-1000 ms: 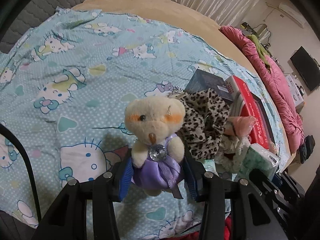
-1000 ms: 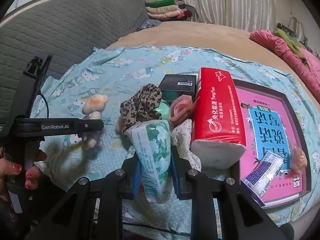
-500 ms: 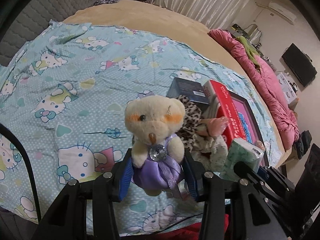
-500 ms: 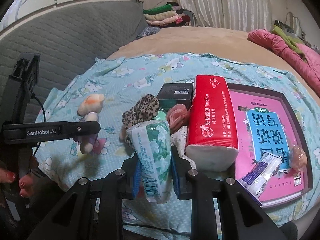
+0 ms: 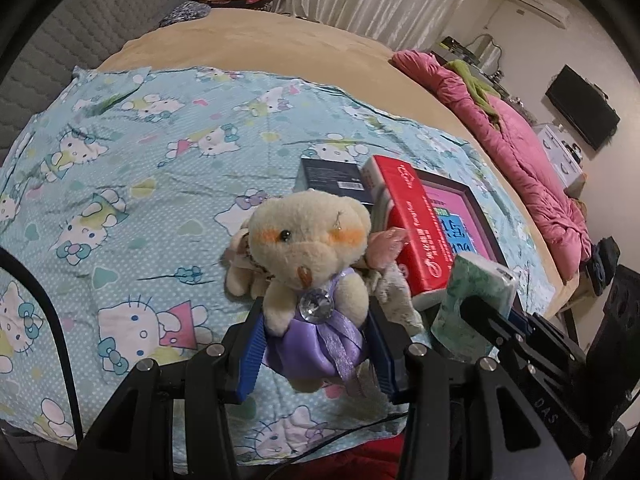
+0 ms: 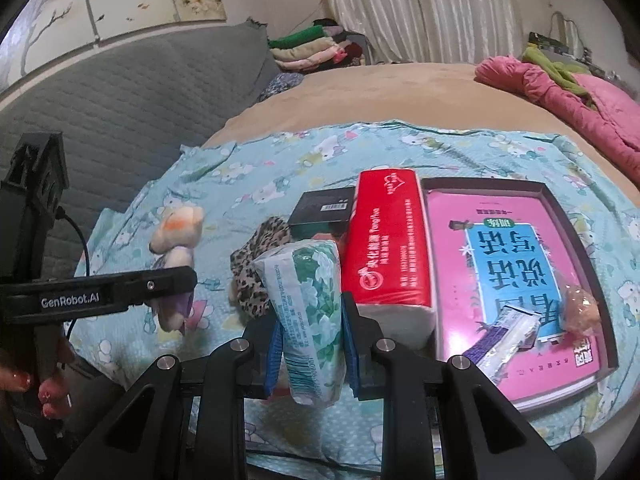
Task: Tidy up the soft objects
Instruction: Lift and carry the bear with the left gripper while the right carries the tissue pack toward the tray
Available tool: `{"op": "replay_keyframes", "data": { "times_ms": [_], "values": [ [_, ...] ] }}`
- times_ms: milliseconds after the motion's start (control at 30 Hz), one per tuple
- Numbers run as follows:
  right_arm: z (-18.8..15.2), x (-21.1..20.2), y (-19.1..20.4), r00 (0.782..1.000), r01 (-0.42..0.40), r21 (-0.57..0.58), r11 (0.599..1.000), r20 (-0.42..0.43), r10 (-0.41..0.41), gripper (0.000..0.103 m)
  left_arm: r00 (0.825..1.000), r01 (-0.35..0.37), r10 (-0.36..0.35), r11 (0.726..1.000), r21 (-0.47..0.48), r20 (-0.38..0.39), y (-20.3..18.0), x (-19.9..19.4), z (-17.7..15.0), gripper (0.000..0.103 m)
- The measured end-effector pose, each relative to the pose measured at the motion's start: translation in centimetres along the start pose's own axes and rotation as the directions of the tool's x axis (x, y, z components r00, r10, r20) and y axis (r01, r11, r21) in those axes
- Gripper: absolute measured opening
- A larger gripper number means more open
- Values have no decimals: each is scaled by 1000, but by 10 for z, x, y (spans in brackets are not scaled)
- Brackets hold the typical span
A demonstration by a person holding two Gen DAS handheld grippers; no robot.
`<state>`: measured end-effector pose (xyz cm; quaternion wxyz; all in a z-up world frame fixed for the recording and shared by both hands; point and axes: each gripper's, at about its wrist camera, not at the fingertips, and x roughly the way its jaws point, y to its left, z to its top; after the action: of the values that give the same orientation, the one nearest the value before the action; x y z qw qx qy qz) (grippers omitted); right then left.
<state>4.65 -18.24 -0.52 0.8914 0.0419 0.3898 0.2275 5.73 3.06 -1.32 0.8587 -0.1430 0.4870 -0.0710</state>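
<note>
A plush bear (image 5: pixel 312 280) is clamped in the left hand-held gripper (image 5: pixel 316 344) and a tissue pack (image 6: pixel 312 312) in the right hand-held gripper (image 6: pixel 310 340), both held above the bed (image 5: pixel 160 140); placement and the leopard scrunchie (image 6: pixel 256 272) ahead remain pending.

Sheet (image 5: pixel 140 168) left prob. free

Each black tool (image 6: pixel 308 354) has blue ribbed pads (image 6: pixel 274 354), silver screws, and white "GenRobot.AI" lettering on its side.
</note>
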Motion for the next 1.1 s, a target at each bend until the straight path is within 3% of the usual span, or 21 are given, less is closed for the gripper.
{"op": "replay_keyframes", "data": {
  "times_ms": [767,1100],
  "values": [
    [11,-36,-69,995,39,180,983,87,-55,26,997,64,-57,982,180,-44,-94,19,8,47],
    [9,-57,-115,976,130,271,954,134,-171,26,994,100,-80,957,274,-80,-143,36,7,47]
  ]
}}
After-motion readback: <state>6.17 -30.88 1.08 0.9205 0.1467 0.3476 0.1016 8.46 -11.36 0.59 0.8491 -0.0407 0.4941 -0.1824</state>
